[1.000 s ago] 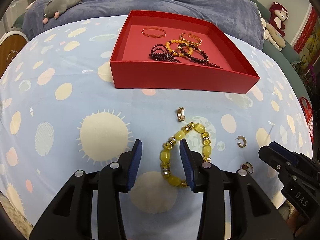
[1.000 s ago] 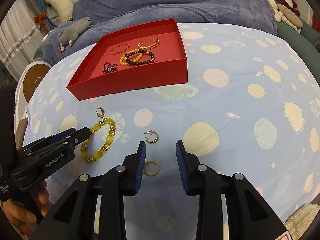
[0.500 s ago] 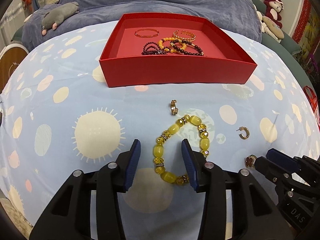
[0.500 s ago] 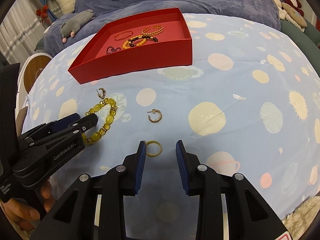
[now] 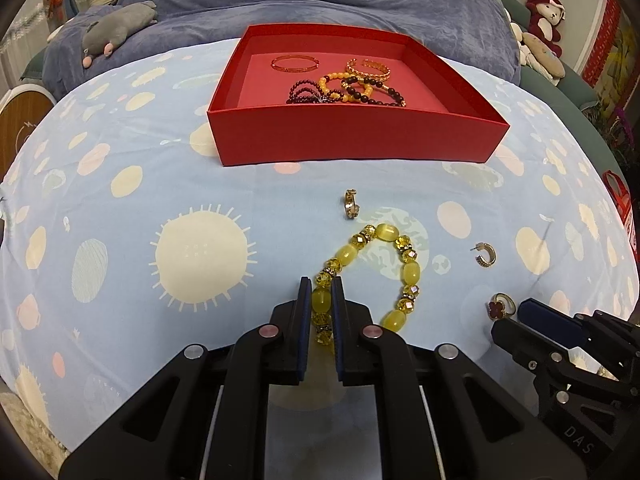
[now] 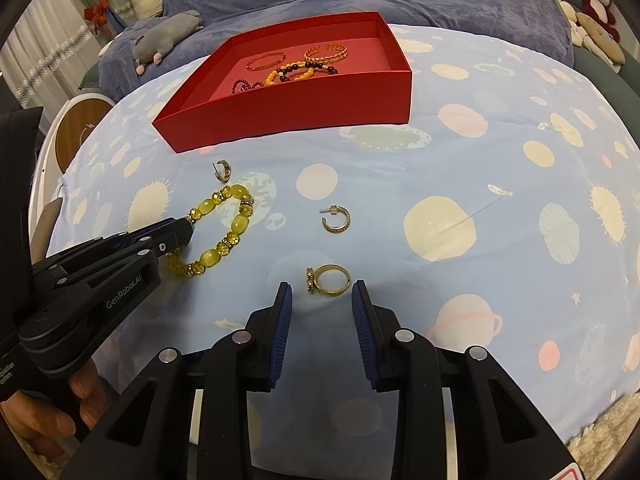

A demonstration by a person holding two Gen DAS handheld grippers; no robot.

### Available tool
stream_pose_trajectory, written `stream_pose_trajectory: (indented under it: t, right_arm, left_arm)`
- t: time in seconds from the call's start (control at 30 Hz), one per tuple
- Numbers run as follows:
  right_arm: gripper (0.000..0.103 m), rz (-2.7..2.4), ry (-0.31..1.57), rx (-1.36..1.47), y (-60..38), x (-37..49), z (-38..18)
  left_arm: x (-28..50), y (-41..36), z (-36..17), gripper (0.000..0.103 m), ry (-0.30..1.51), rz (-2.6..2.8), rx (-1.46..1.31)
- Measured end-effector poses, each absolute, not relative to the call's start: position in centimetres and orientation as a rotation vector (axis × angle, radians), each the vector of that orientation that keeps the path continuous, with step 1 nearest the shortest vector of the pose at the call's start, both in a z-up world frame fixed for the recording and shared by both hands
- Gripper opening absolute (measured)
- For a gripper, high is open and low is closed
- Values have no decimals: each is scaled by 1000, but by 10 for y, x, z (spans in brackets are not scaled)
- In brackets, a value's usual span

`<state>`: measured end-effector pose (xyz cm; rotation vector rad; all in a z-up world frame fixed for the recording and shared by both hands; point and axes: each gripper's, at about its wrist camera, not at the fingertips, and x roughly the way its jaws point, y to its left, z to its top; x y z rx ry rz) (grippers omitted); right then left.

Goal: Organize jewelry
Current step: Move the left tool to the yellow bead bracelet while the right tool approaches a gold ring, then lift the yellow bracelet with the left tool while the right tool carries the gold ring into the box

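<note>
A yellow bead bracelet, of glossy oval stones alternating with faceted amber crystals, is laid in a loop on the surface, which is covered in pale blue cloth printed with suns and planets. Its near side is clamped by the left tool, whose jaws have just been closing. A gold ring is seen just ahead of the right tool, whose jaws are parted. Further bracelets are held in the red cardboard box beyond.
</note>
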<state>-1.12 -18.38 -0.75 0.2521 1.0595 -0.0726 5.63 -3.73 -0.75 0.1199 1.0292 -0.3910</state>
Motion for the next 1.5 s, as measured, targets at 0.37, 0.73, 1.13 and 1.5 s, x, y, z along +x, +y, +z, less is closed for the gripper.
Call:
stream_pose_trajectory:
  t: [0.37, 0.73, 1.13, 1.5]
  right_arm:
    - [30, -76, 1050, 232, -181, -7, -12]
    - [21, -80, 1046, 234, -184, -6, -13]
    - [25, -87, 1036, 263, -181, -1, -11]
    - [19, -107, 1029, 221, -174, 4, -14]
  left_arm:
    - [55, -30, -8, 10, 1039, -380, 102]
    - [56, -29, -8, 10, 1041, -381, 97]
    - [56, -29, -8, 10, 1040, -381, 93]
    - [56, -31, -8, 10, 1039, -382, 84]
